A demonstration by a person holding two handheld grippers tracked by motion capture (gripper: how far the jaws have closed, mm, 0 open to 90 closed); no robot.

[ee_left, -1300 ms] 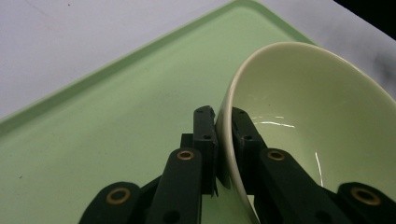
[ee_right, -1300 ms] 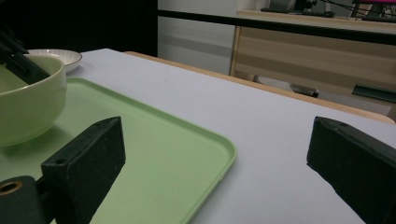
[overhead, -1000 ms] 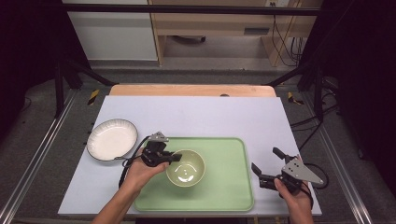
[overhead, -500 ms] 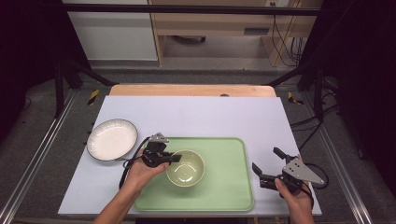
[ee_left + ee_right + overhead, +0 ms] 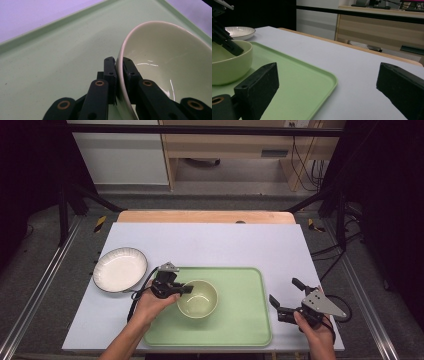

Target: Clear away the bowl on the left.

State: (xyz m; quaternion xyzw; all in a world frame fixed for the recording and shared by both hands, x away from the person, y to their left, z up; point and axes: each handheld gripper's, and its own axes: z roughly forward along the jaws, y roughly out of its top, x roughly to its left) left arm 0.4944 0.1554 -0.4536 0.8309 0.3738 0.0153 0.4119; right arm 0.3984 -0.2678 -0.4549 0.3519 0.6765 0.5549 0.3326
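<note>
On the green tray [image 5: 240, 320], the pale bowl [image 5: 198, 299] is sitting left of centre, and the left gripper [image 5: 184, 290] is pinching its left rim, one jaw inside, one outside. The right gripper [image 5: 286, 296] is hovering with jaws spread over the bench [image 5: 225, 245], well apart from the bowl, beside the tray's right edge.

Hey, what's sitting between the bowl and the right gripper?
Nothing but bare tray and a strip of table. The high view shows the stretch from the bowl to the right gripper is unoccupied.
</note>
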